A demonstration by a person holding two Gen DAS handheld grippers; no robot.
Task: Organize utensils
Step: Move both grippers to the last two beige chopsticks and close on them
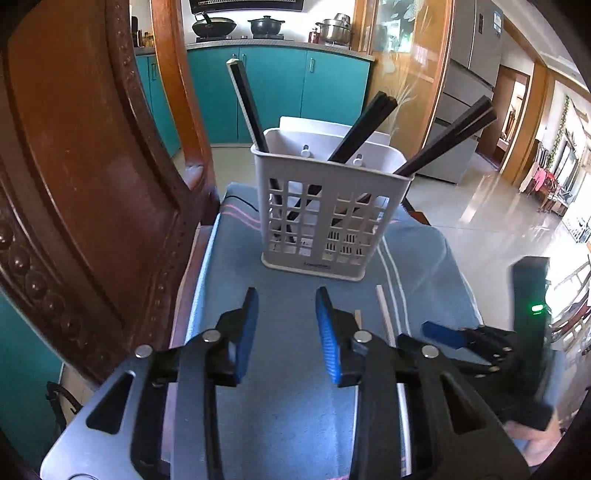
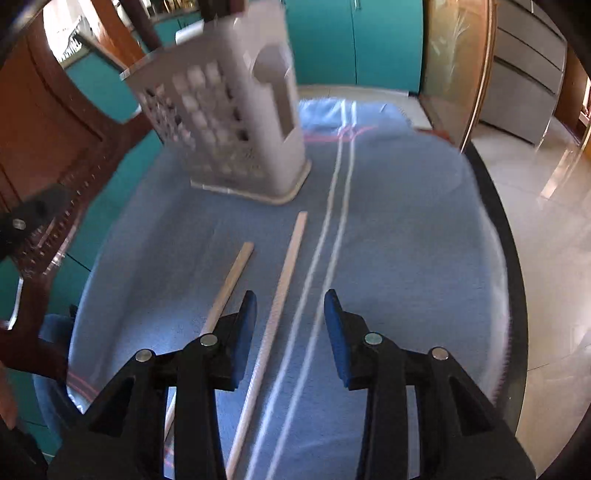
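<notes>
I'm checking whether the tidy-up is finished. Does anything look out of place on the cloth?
Yes. Two pale wooden chopsticks lie loose on the blue cloth in front of the white utensil basket, while the black chopsticks already stand inside it. Both grippers, left and right, are open and empty.

Kitchen out back has teal cabinets (image 1: 273, 85) under a counter (image 1: 280, 46) holding a wok (image 1: 214, 26) and two pots. Carved dark wooden chair (image 1: 85, 177) on the left, glossy pale tile floor (image 1: 491, 229), big grey fridge (image 1: 476, 44) on the right, loads of daylight coming in.
</notes>
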